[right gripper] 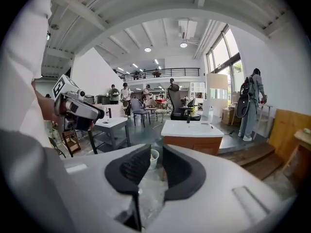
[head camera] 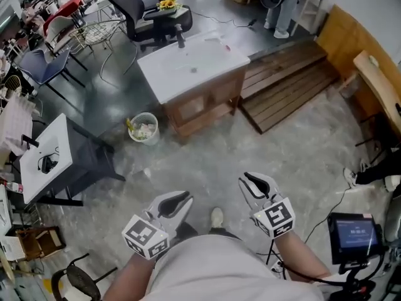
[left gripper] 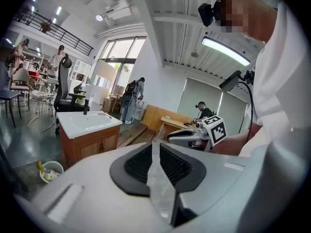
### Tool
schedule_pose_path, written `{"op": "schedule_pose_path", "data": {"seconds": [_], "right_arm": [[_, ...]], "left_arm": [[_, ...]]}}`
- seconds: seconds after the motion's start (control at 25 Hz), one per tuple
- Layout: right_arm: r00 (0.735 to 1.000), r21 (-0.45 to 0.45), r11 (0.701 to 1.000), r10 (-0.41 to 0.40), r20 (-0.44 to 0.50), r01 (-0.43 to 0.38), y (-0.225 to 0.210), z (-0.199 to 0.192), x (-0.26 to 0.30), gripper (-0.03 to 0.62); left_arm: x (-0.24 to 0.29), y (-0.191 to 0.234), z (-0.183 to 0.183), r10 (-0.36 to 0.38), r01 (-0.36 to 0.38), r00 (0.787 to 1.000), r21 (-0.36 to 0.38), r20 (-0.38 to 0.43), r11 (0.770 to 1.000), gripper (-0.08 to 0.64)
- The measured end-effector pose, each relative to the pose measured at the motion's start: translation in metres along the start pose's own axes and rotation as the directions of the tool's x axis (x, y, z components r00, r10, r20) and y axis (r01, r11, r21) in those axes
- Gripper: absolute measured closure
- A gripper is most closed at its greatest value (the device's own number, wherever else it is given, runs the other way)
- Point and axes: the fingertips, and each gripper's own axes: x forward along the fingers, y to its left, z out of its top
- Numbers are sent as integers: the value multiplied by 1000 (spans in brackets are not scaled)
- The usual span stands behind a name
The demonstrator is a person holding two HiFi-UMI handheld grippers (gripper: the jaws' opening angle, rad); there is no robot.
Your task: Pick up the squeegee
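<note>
Item: approach stage, nothing yet in hand. Left gripper (head camera: pixel 178 202), a grey moulded shell with black ribbed pads and a marker cube at the rear: jaws a narrow slit apart, nothing between them. Right gripper (head camera: pixel 250 182), same make: jaws released somewhat wider, likewise empty, with only floor and bin showing through the gap. Both are carried at the person's waist, well apart from any work surface. Squeegee: not to be made out for certain in any view. A small thin object (head camera: pixel 222 42) lies on the white countertop (head camera: pixel 188 68) of the vanity unit ahead, toward its far right corner. It is too small to identify, but I judge that the likeliest place to look. Vanity: glossy white rectangular top with a moulded basin, a black tap (head camera: pixel 180 39), and a reddish-brown wooden cabinet below. Just beside it stands a round white mesh wastebasket (head camera: pixel 143 128) with litter inside. To its right lies dark slatted timber decking (head camera: pixel 282 83). Floor (head camera: pixel 250 143): mottled grey polished concrete. Next move, as I judge it: walk up to the vanity, find the squeegee, set one gripper's jaws wider astride its handle, and close. A slim, smooth handle would call for a square, centred grip.
</note>
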Motion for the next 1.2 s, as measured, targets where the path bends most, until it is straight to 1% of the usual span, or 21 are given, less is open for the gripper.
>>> {"op": "schedule_pose_path", "data": {"seconds": [0.2, 0.32, 0.4, 0.52, 0.68, 0.76, 0.88, 0.96, 1.04, 1.12, 1.2], "right_arm": [[1000, 52, 999, -4, -27, 5, -35, -7, 41, 525], [999, 43, 999, -10, -35, 12, -58, -5, 77, 525], [999, 35, 999, -28, -39, 29, -69, 9, 98, 525], [997, 26, 997, -67, -48, 68, -79, 34, 129, 525], [992, 15, 993, -118, -45, 119, -107, 65, 187, 525], [988, 30, 989, -146, -42, 147, -121, 77, 215, 525], [983, 82, 980, -179, -38, 182, -140, 88, 259, 525], [981, 85, 977, -191, -42, 194, -153, 94, 285, 525], [980, 68, 978, -192, -52, 195, -172, 96, 309, 525], [981, 52, 981, -187, -57, 190, -196, 96, 334, 525], [981, 31, 981, -188, -56, 189, -230, 96, 360, 525]], "left_arm": [[40, 39, 15, -9, 9, 1000, -14, -10, 1000, 502], [67, 76, 21, -27, 27, 1000, -11, -8, 1000, 502], [74, 101, 33, -40, 40, 999, -10, 1, 999, 508], [75, 139, 56, -60, 60, 998, -2, 18, 998, 548], [89, 205, 81, -100, 100, 995, 15, 19, 995, 548], [93, 234, 92, -125, 125, 992, 19, 18, 992, 552], [95, 274, 104, -151, 150, 989, 10, 12, 989, 552], [99, 295, 111, -144, 144, 990, 15, 10, 990, 554], [107, 312, 117, -128, 128, 992, 9, 16, 992, 554], [118, 328, 121, -107, 107, 994, -6, 23, 994, 554], [132, 344, 126, -82, 82, 996, -16, 28, 996, 554]]}}
